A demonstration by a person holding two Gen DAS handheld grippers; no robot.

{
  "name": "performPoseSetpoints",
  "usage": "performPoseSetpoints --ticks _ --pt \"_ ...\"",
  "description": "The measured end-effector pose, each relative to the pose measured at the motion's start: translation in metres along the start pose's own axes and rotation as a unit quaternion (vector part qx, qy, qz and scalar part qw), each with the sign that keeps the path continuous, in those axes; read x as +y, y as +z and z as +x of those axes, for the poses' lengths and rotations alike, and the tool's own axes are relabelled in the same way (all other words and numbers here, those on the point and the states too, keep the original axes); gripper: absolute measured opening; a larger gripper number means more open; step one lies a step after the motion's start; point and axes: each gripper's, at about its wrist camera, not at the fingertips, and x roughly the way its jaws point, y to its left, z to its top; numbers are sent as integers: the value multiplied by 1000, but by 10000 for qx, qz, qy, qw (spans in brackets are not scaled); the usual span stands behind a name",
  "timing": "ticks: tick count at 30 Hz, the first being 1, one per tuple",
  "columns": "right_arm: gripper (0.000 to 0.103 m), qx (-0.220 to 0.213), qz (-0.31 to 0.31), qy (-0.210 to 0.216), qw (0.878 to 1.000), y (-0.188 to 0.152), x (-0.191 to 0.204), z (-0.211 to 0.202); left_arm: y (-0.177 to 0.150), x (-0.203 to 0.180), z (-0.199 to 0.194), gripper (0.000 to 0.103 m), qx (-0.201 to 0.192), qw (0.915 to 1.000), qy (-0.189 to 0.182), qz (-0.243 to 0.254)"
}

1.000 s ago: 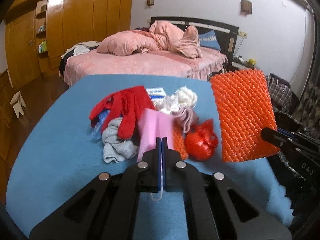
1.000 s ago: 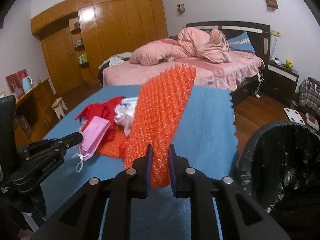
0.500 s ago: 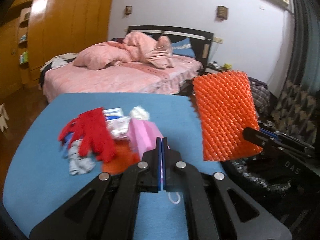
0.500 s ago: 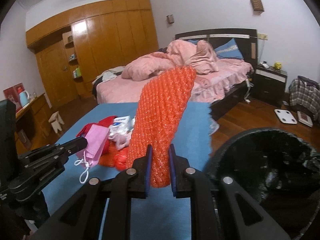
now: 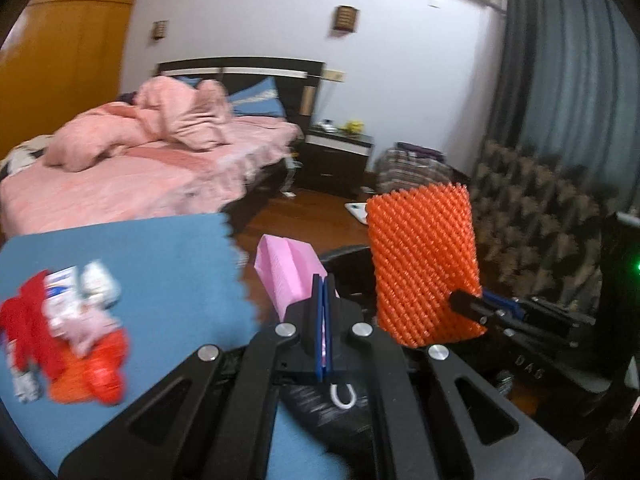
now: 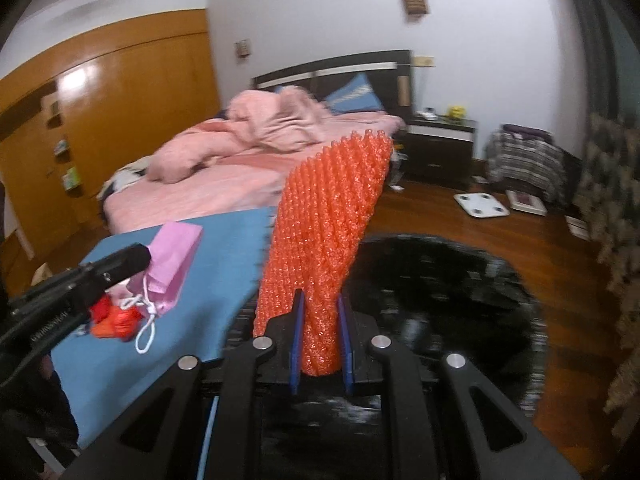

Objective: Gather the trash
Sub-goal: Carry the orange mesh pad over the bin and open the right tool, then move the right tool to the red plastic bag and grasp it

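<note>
**Both tongs loaded, over the bin**

I'm in a bedroom: pink bed (image 6: 224, 176) at the back, wood floor, and a table under a blue cloth (image 5: 132, 264) at my 9 o'clock. The black-lined trash bin (image 6: 448, 280) sits just off the table's edge, at my 1 o'clock in the right view.

My left tongs (image 5: 322, 312) are clamped on a pink pleated face mask (image 5: 286, 270), its white ear loop dangling below. My right tongs (image 6: 320, 336) are pinched on an orange bubble-textured foam sheet (image 6: 332, 216), which stands upright over the bin's mouth. The remaining heap of red, white and orange litter (image 5: 68, 336) lies on the cloth at 8 o'clock in the left view.

My worry: the mask looks closer to the rim than the centre, so an early release could drop it on the floor. The stiff sheet may bridge the rim instead of falling in, and the ear loop could snag on a finger.
</note>
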Motion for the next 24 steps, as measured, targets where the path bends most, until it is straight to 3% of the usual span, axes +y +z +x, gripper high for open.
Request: performPoseSetpoints --ticks 2,3,4,5,6,11,13,16,20,24 --pt "16 18 99 -185 9998 0 -17 -1 3 -11 15 2 87 9997 -219 46" --pt "20 31 143 -290 9995 -1 -25 -3 3 -19 24 9 161 9992 -367 67" --pt "23 32 169 -364 9992 -1 -30 -4 1 -20 28 27 176 9990 -396 77" --pt "25 39 193 -433 9989 0 -35 -4 0 -22 32 36 172 9990 -404 81" --pt "33 45 213 -489 9986 -1 -39 -5 -2 -23 34 47 143 9992 -379 62" --pt "75 13 212 -612 9979 -7 -37 -6 -11 -2 24 66 146 9999 12 -20" --pt "93 -28 169 -561 9983 -7 -27 -4 -14 12 15 80 117 9995 285 -87" --pt "98 -32 122 -291 9995 -4 -6 1 -19 48 -6 89 72 9967 782 -211" --pt "97 20 -89 187 9998 -1 37 12 -28 90 -33 90 69 9894 1413 -339" --pt "98 61 -229 640 9977 2 85 27 -39 138 -63 90 52 9766 2109 -427"
